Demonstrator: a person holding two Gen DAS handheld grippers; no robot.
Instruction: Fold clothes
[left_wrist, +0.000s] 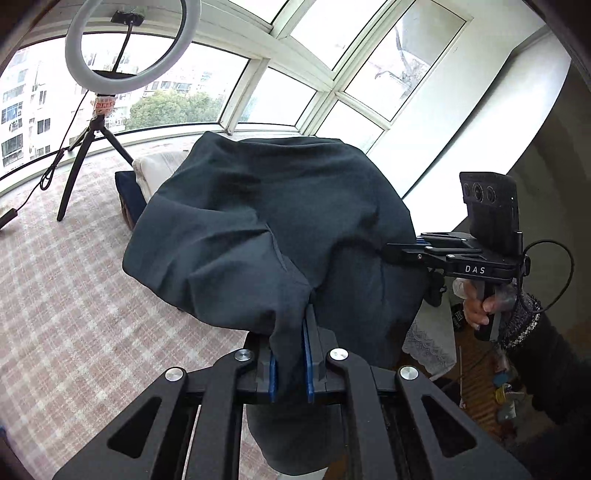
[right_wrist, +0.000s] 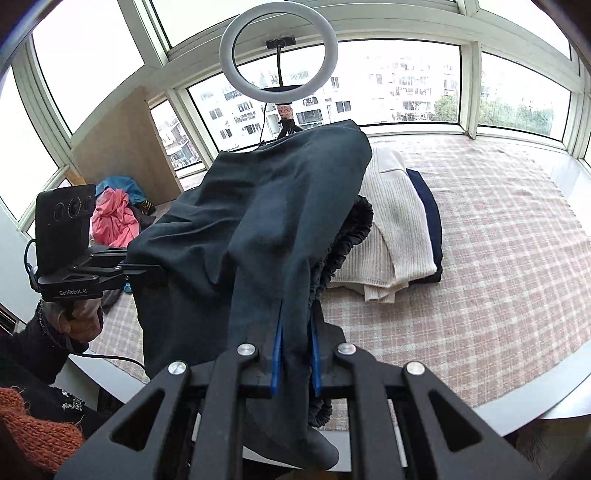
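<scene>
Both tongs, left tongs and right tongs, are clamped on the dark garment, holding it aloft mid-frame above the checked surface, probably to spread it for folding.

We see bright daylight flooding through the windows, blown out to white glare, fisheye bending at dark-vignetted edges, and the ring light seemingly unlit.

Ring light on tripod
</scene>
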